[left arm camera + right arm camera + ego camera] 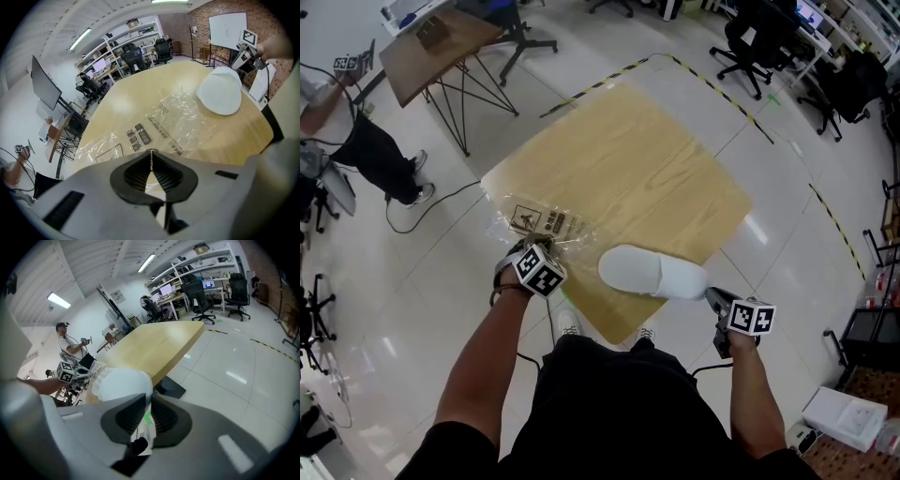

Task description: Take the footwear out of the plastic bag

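Nearest you, the left hand-held gripper (546,247) (150,161) is nipped almost shut on a fold of the clear plastic bag (525,220) (154,126). At 4 o'clock the right hand-held gripper (711,296) (146,420) stands narrow, pinching the heel edge of the white slipper (649,272) (123,385), a printed label caught between its pads. The slipper lies on its sole across the near corner of the tabletop (647,169), looking clear of the bag, its toe just beside the crumpled film by your left grip; whether film overlaps the toe cannot be told. The bag lies flattened toward 11 o'clock, print upward. The hazard is that corner: the heel hangs by the edge at 4 o'clock, and a thin pinch on edge and label could slip, dropping the slipper to the floor. If the toe snags the film, a pull would drag the light bag along, and only your left pinch anchors it. Beyond, the rest of the tabletop is bare, so nothing blocks a set-down toward 12 o'clock. Farther out, a cable (441,202) trails on the floor at 10 o'clock. A person (356,141) stands beside a small tilted side table (436,47) at 11 o'clock. Striped tape (722,89) rings the floor, and office chairs (759,37) crowd 1 o'clock, all well apart from the work.
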Tool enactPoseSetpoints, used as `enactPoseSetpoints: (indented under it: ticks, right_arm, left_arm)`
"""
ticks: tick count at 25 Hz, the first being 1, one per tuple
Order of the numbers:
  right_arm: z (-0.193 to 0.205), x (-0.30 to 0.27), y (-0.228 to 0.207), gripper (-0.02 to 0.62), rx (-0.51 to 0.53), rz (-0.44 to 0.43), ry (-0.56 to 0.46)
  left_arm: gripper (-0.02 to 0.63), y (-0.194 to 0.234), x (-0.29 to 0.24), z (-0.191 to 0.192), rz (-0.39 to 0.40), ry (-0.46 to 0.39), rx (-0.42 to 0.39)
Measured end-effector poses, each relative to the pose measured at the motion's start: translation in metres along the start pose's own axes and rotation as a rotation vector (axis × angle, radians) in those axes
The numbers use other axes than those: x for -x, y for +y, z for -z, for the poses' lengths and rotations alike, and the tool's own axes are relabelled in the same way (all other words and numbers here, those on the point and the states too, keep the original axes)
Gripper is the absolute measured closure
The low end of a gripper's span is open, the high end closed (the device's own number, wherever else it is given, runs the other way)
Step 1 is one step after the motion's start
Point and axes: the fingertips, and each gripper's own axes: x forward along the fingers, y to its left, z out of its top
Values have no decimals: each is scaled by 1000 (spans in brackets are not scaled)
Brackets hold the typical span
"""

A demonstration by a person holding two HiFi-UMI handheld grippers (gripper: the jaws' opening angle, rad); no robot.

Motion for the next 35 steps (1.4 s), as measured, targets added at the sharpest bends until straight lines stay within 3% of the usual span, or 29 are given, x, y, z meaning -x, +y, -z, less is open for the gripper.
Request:
enactPoseSetpoints:
  ticks: [8, 11, 17, 25, 35]
  right_arm:
    - [5, 8, -5, 555, 16, 22, 21]
    - [7, 7, -3, 555, 10, 23, 22]
    - [11, -5, 24, 555, 13, -18, 33]
    - [14, -36, 71, 557, -23, -105, 35]
    - [11, -59, 99, 554, 26, -119, 55]
  left_arm:
    - [589, 28, -14, 2, -46, 48, 14]
    - [589, 38, -18, -1, -55, 56, 58]
    - [589, 37, -23, -44, -4, -23, 108]
    - [589, -1, -22, -116, 99, -146, 100]
    - [567, -31, -10, -156, 187, -253, 95]
